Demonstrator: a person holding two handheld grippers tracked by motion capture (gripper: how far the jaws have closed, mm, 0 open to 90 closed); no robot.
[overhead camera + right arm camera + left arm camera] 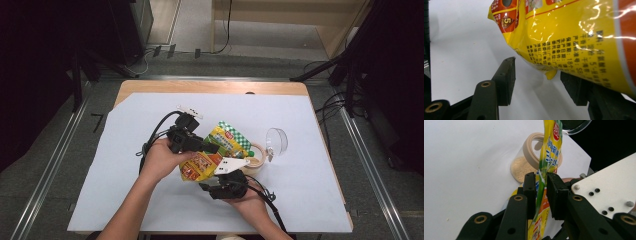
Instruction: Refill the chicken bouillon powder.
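A yellow, green and orange snack packet point(216, 146) hangs tilted over a clear jar point(257, 160) with a beige rim. In the left gripper view the packet point(549, 147) runs edge-on between the two pads, and my left gripper point(541, 177) is shut on it; the jar point(522, 166) behind holds pale granules. From the left of the high view my left gripper point(210, 148) reaches the packet. My right gripper point(537, 67) stands open under the packet's lower end point(574, 37): one pad is tucked beneath it, the other stands apart. In the high view my right gripper point(216, 176) sits just below the packet.
A clear round lid point(277, 140) lies right of the jar; its edge point(575, 126) shows in the left gripper view. A white sheet point(150, 200) covers the wooden table. Cables trail from both grippers. Metal rails run along the floor on either side.
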